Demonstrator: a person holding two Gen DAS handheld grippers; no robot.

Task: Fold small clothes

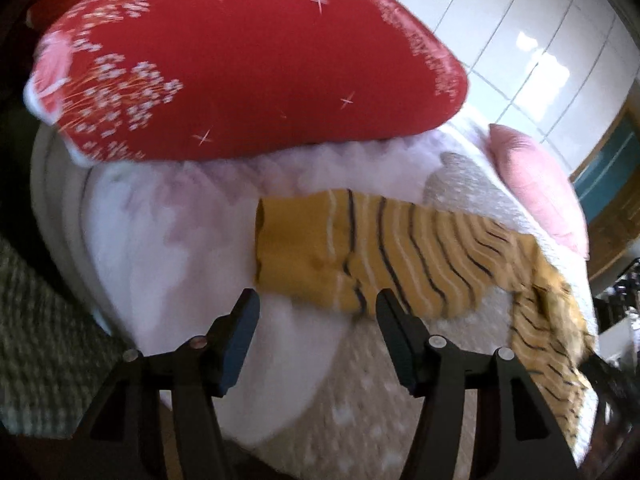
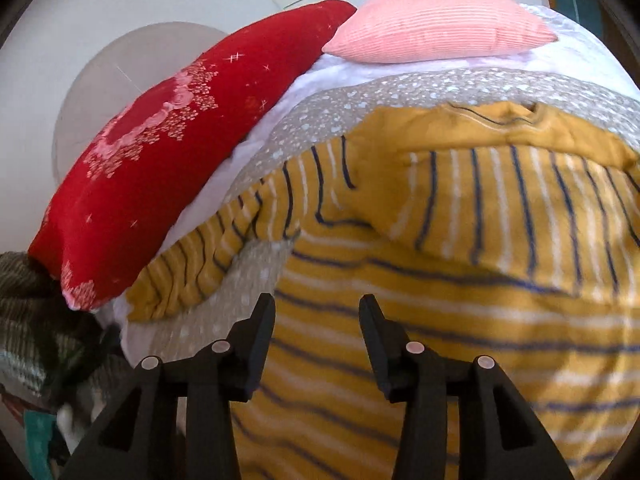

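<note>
A mustard-yellow sweater with white and dark blue stripes [image 2: 460, 280] lies spread on a bed. In the left wrist view its sleeve [image 1: 360, 248] stretches left, the plain cuff end toward the red pillow side. My left gripper [image 1: 318, 304] is open and empty, just in front of the sleeve's lower edge. My right gripper [image 2: 317, 312] is open and empty, hovering over the sweater's body near its left side. The other sleeve [image 2: 208, 256] lies left of the right gripper.
A big red pillow with white flowers [image 1: 248, 52] [image 2: 160, 160] and a pink ribbed pillow [image 2: 436, 20] [image 1: 536, 192] lie at the head of the bed. The grey dotted bedcover [image 2: 360, 96] lies under the sweater. A green knitted blanket [image 1: 36, 320] lies at the left.
</note>
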